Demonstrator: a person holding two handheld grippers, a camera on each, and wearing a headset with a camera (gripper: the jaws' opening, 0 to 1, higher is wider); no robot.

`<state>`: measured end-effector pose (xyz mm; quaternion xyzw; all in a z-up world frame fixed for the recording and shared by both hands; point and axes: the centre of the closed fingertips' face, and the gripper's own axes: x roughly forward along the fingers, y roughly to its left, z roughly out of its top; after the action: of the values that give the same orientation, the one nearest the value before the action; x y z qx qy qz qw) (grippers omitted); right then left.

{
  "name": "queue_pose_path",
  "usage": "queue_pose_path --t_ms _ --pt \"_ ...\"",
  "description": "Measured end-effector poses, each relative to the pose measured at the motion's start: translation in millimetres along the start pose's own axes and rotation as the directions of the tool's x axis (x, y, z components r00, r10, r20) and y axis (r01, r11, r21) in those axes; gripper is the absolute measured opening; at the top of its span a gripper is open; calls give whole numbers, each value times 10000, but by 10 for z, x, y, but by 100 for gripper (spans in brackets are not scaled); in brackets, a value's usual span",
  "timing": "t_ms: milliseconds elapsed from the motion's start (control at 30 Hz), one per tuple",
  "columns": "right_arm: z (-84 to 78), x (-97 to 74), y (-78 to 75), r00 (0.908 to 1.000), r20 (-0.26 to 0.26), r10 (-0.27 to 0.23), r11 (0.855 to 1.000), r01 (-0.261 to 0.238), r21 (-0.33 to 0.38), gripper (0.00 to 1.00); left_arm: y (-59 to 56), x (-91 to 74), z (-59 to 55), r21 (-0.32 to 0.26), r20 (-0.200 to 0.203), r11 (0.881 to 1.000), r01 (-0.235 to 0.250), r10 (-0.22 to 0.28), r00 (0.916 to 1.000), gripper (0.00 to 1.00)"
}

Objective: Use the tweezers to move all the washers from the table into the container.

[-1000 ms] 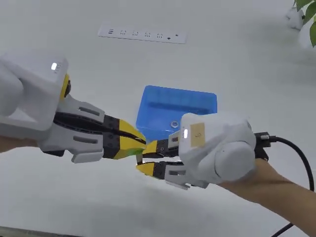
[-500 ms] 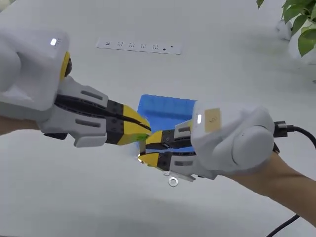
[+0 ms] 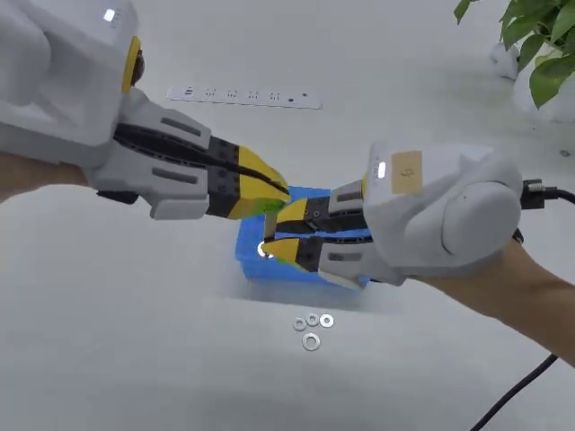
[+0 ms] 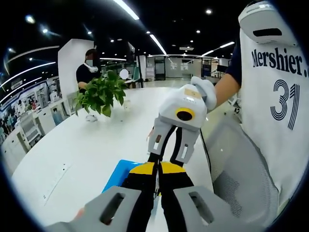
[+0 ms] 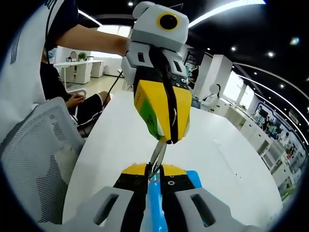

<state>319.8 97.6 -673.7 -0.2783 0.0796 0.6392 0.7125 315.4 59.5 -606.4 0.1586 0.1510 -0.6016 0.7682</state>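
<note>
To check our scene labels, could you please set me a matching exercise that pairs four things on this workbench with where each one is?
Things:
1. washers
2. power strip
3. plant
4. tweezers

Places:
A. far right corner of the table
B. bare table, on the near side of the blue container
C. between the left gripper and the right gripper
D. far side of the table, beyond the container

Pairs: 1-B; 2-D; 3-A; 4-C
</note>
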Motion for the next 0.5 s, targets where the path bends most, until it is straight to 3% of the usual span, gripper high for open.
queue_pose_path --t_ms 300,500 --pt "-80 2 -227 9994 -43 -332 9994 332 125 10 190 95 32 193 81 9998 44 -45 10000 5" --pt "-198 64 -308 9993 -231 -296 9994 300 196 10 315 174 -53 70 56 9999 113 -114 9999 5"
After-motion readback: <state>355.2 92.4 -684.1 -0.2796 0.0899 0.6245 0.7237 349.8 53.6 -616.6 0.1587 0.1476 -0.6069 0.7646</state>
